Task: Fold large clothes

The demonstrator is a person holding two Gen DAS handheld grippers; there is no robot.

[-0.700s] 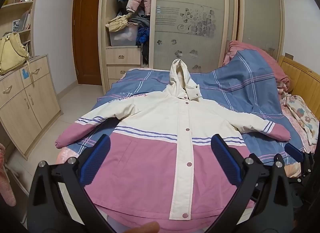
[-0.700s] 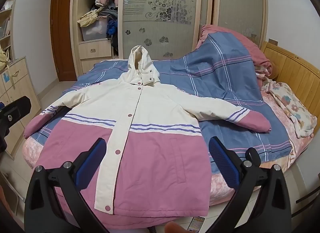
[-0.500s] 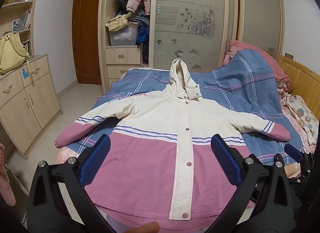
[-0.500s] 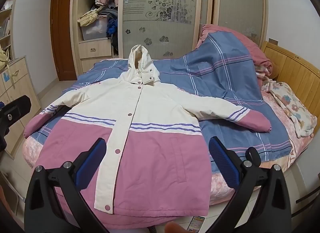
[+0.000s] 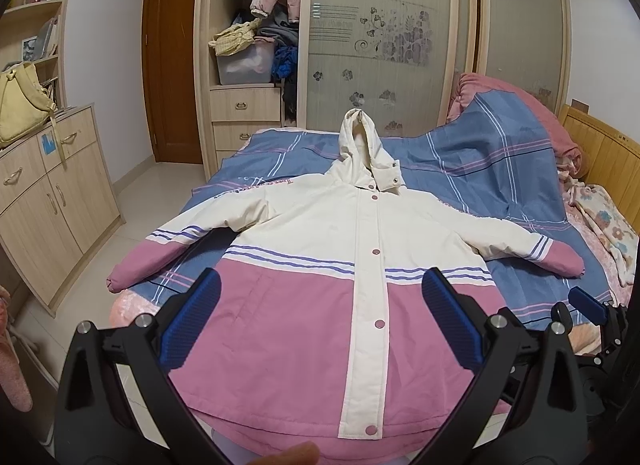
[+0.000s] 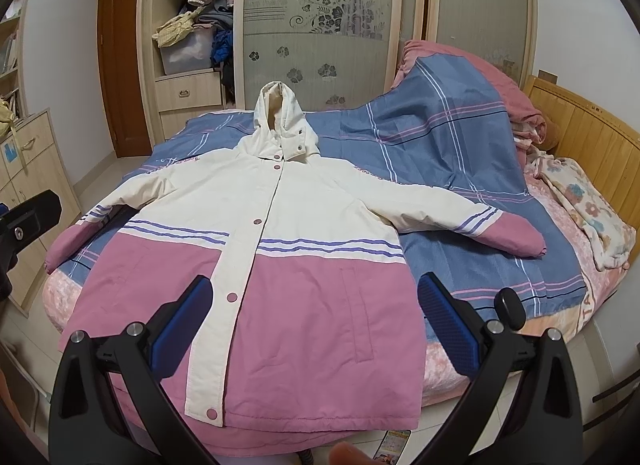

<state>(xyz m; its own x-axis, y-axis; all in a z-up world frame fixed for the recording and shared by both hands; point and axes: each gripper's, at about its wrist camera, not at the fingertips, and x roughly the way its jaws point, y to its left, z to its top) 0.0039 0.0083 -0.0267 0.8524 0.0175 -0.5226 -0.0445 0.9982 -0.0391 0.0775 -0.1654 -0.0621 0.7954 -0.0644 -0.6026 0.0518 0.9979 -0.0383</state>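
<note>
Pink-and-cream jacket [image 5: 320,273] lies flat at the bed's [image 5: 256,161] near edge; both your grippers, left [image 5: 320,317] and right [image 6: 316,317], hang spread, holding nothing; take each sleeve cuff first, fold inward.

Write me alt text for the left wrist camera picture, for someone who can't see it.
A pink and cream hooded jacket lies flat, snapped shut, sleeves spread, on a bed with a blue plaid cover. The left tool hangs open above the jacket's pink lower half, gripping nothing. Behind stand a wardrobe with frosted doors and a wooden cabinet.
</note>
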